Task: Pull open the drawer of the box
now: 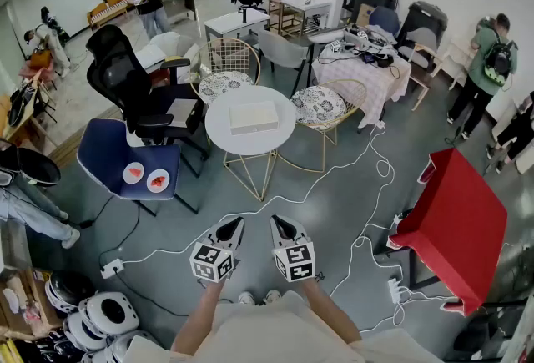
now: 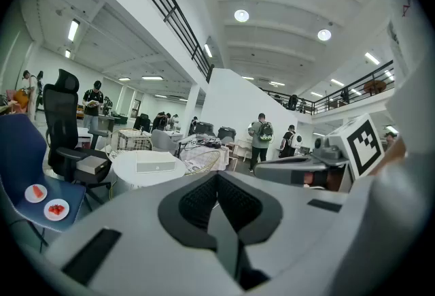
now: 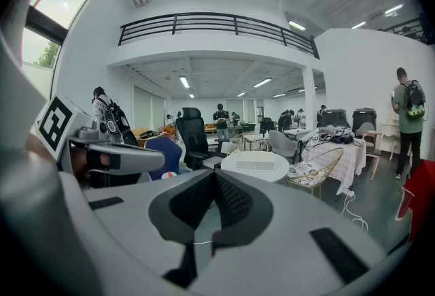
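Scene: I am looking down from the head view at a busy open hall, where a round white metal-legged surface [image 1: 250, 146] stands on the grey floor ahead of my rig.
Box: The flat white rectangular box [image 1: 253, 117] lies at the middle of that surface, between two gold wire chairs [image 1: 331, 107] behind it and the bare floor before it.
Drawer: Nothing juts from the box in any view, so I judge the drawer shut; its pull is too small for me to make out.
Left hand-held gripper: The grey left hand-held gripper [image 1: 237, 222] is clenched on nothing, its ribbed pads meeting in its own view, and it is aimed towards the box from well away.
Right hand-held gripper: The grey right hand-held gripper [image 1: 275, 219] is likewise clenched and empty. It is held just beside the left one, with the box in line beyond it.
Floor: White cables [image 1: 275, 203] trail across the floor between me and the surface.
Done so far: By my reading nothing, as neither tool is anywhere near the box.
Left to do: I judge the whole job remains. I must close the gap, release one set of jaws, take the drawer front and draw it out, perhaps steadying the box with the other tool.
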`<action>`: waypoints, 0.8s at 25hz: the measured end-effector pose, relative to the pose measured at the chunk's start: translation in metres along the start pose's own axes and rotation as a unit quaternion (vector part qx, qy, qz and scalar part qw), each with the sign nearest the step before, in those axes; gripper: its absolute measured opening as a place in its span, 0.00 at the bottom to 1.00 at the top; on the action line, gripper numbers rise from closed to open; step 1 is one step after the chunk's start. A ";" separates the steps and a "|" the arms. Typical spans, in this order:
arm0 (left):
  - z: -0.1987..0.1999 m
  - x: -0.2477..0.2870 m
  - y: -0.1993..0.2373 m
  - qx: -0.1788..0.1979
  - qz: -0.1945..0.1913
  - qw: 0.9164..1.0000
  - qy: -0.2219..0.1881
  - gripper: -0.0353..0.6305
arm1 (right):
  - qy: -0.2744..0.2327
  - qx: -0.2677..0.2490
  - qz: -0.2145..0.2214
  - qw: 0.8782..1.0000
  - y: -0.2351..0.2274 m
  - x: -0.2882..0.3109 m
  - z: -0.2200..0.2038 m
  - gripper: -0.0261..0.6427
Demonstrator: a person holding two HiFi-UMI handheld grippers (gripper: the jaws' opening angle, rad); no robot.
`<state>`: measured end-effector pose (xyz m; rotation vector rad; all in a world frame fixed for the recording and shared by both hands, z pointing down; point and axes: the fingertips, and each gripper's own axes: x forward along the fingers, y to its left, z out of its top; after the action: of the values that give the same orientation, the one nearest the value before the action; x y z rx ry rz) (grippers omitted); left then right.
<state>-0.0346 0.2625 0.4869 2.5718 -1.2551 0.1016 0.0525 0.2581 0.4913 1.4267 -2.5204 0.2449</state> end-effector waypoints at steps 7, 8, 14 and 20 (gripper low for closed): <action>0.004 0.008 -0.008 0.004 0.001 1.000 -0.002 0.07 | -0.003 -0.004 0.005 1.000 -0.007 -0.004 0.001 0.06; 0.003 0.009 -0.010 0.005 0.002 1.000 -0.001 0.07 | -0.002 -0.004 0.005 1.000 -0.009 -0.005 0.000 0.06; -0.003 0.017 -0.020 0.004 0.003 1.000 0.005 0.07 | -0.004 0.000 0.006 1.000 -0.021 -0.014 -0.004 0.06; -0.013 0.023 -0.028 -0.002 0.009 1.000 0.005 0.07 | 0.000 -0.007 0.002 1.000 -0.034 -0.021 -0.016 0.06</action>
<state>0.0025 0.2646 0.4976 2.5539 -1.2743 0.1146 0.0938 0.2622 0.5019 1.4180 -2.5197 0.2283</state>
